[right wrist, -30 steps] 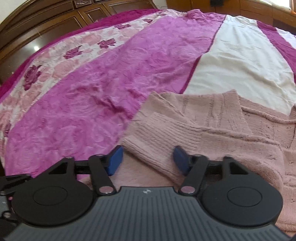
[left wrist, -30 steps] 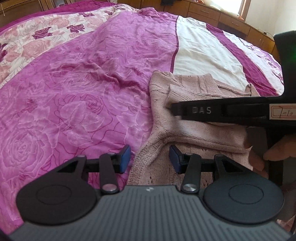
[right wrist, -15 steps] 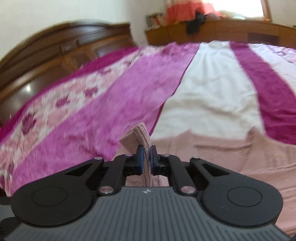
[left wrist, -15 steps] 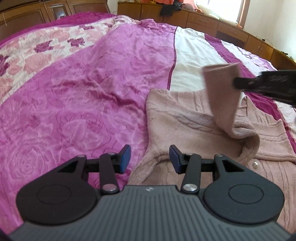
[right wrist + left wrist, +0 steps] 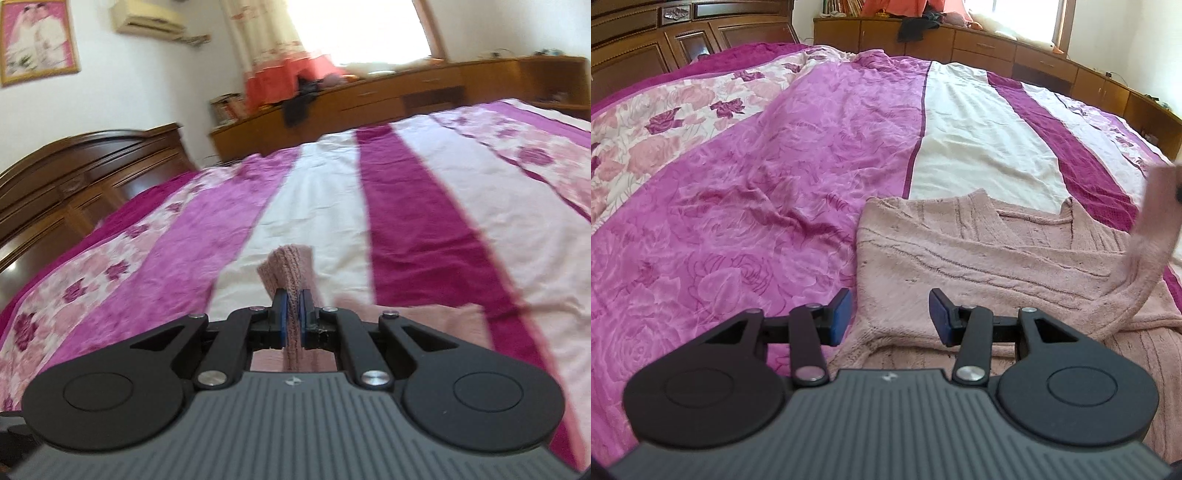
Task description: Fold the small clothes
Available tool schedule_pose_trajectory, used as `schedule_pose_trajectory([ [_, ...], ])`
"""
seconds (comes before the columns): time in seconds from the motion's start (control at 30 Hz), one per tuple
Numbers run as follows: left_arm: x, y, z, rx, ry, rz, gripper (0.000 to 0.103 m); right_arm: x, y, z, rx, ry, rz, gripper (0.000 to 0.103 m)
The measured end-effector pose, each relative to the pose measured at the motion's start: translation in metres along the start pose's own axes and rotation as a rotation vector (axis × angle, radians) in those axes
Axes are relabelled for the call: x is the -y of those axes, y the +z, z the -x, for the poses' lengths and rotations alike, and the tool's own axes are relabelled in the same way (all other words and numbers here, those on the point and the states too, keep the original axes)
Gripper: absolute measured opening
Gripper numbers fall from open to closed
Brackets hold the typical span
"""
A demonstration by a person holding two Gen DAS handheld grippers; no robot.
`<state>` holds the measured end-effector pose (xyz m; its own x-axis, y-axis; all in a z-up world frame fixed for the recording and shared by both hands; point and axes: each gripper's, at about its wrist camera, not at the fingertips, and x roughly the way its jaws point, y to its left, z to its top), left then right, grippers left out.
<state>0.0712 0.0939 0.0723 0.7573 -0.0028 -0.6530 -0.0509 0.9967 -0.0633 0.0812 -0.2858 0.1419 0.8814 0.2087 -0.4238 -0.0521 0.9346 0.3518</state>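
Left tongs (image 5: pixel 890 314) hover low over the near edge of the bed with their blue-padded fingers apart and nothing between them. In this left wrist view, one dusty-pink ribbed knit cardigan (image 5: pixel 979 251) lies mostly flat on the magenta, white and rose-patterned bedspread (image 5: pixel 757 166), collar toward the far side. Its right-hand sleeve (image 5: pixel 1148 225) is lifted clear of the body and rises toward the frame's right edge. I judge the fold barely begun: the body is spread out, no side is turned in yet, and the bottom hem remains to be brought up.

Seen from the right wrist, the right tongs (image 5: pixel 290 314) are clamped on the cuff of that pink sleeve (image 5: pixel 290 269), which stands up between the pads; the picture is blurred. More pink knit (image 5: pixel 424 325) shows just below and to the right, resting on the bedspread (image 5: pixel 424 221).

By count: one garment, one sleeve in hand, two tongs. Whether the other sleeve is tucked in, I cannot tell.
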Motion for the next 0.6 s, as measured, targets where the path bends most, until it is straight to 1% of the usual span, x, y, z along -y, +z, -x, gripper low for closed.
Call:
schedule_pose_trajectory([
  [0.13,0.006,0.004,-0.006,-0.002,0.014,-0.014,0.048,0.039,-0.013,0.007,-0.020,-0.059,-0.064,0.006],
  [0.2,0.008,0.006,-0.009,0.001,0.016,-0.021,0.048,0.056,-0.023,0.010,-0.044,-0.067,-0.091,0.006],
  [0.33,0.013,0.010,-0.021,0.005,0.036,-0.045,0.048,0.080,-0.051,0.014,-0.114,-0.071,-0.106,0.007],
  [0.47,0.013,0.013,-0.036,-0.003,0.060,-0.061,0.048,0.094,-0.077,0.015,-0.205,-0.114,-0.118,0.009],
  [0.53,0.012,0.014,-0.044,-0.009,0.074,-0.065,0.048,0.101,-0.085,0.018,-0.249,-0.113,-0.114,0.016],
  [0.6,0.010,0.017,-0.052,-0.014,0.080,-0.066,0.048,0.102,-0.088,0.024,-0.273,-0.101,-0.099,0.027],
])
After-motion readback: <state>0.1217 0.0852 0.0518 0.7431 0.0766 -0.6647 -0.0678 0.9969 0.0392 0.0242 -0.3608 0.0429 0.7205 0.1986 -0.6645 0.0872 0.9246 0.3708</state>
